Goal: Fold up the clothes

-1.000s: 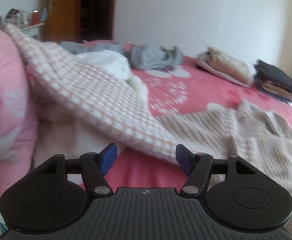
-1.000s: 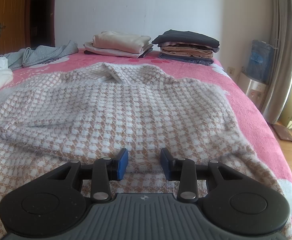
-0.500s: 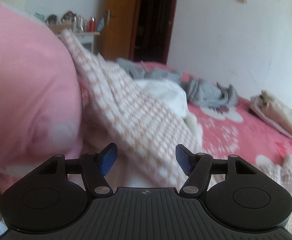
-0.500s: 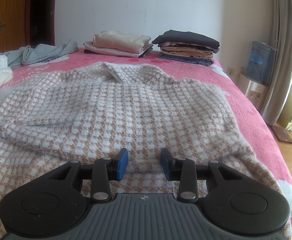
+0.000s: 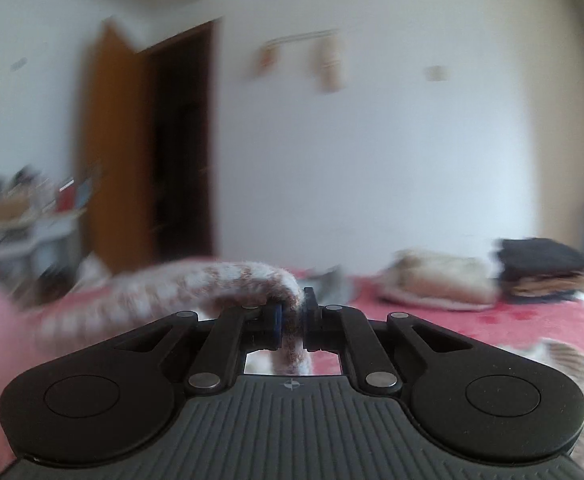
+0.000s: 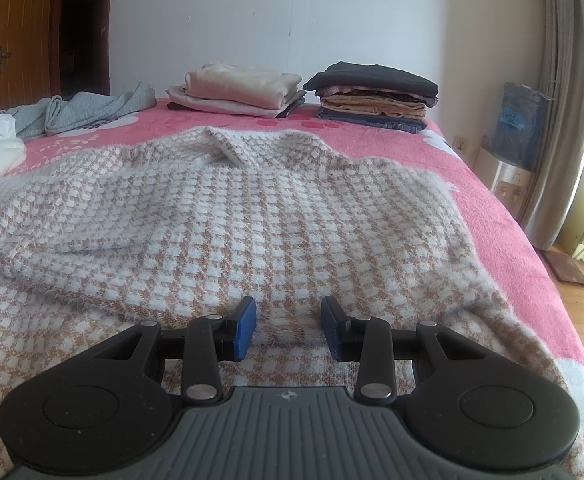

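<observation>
Two grippers are on record. We find the left gripper (image 5: 292, 320) with its jaws drawn together on a fold of the checked knit garment (image 5: 196, 284); the cloth fills the narrow gap between the blue pads, rises over the left pad and trails away to the left, lifted off the bed (image 5: 491, 320). That view is blurred, so we cannot tell which part of the garment is pinched.

We find the right gripper (image 6: 288, 326) with its jaws parted wide and nothing between them. It sits low over the near part of the same garment (image 6: 252, 208); whether the pads touch the knit we cannot tell. The garment lies spread flat on the pink bed (image 6: 491, 208), its long axis running away from the jaws, collar at the far end.

Beyond it, near the wall, we note a cream folded stack (image 6: 240, 90) and, just beside it to the right, a dark-topped folded stack (image 6: 375, 96). A grey garment (image 6: 88, 110) lies crumpled far left.
</observation>
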`<state>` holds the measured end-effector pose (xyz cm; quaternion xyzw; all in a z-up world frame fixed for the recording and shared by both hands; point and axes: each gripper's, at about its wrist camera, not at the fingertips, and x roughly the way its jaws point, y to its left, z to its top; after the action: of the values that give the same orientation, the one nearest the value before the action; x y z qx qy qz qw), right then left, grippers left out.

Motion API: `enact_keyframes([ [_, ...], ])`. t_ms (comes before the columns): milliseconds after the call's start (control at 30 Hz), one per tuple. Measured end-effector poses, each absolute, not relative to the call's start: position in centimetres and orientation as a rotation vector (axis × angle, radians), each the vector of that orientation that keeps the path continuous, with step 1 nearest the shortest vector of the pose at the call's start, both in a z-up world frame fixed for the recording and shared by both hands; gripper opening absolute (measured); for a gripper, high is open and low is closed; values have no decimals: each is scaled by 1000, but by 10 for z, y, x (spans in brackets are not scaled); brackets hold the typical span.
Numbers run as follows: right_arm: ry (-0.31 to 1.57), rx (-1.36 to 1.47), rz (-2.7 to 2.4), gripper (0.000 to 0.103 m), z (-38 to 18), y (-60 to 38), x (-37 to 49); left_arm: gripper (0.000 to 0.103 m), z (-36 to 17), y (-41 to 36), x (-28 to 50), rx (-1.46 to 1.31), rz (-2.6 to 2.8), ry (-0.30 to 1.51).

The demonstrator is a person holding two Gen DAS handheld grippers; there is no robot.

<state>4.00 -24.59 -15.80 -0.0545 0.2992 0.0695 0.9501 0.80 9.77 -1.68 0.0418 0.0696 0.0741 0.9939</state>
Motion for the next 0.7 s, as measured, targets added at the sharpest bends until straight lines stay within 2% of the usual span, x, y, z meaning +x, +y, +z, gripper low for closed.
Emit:
enact_keyframes([
  [67, 607, -109, 142, 39, -158, -246, 40, 8, -15, 64, 10, 148, 4, 140],
  [167, 607, -102, 143, 39, -158, -247, 40, 20, -49, 12, 20, 170, -177, 329],
  [233, 606, -98, 144, 39, -158, -247, 40, 42, -79, -20, 26, 180, -275, 467],
  [367, 604, -94, 144, 39, -158, -248, 40, 43, -127, -41, 14, 291, -345, 519],
  [433, 604, -87, 147, 39, -158, -249, 40, 55, -127, -35, 10, 265, -339, 510],
  [633, 623, 29, 203, 42, -153, -267, 44, 56, -123, -19, -4, 279, -316, 485],
  [700, 649, 98, 239, 48, -145, -277, 47, 56, -125, -21, -6, 310, -326, 472],
])
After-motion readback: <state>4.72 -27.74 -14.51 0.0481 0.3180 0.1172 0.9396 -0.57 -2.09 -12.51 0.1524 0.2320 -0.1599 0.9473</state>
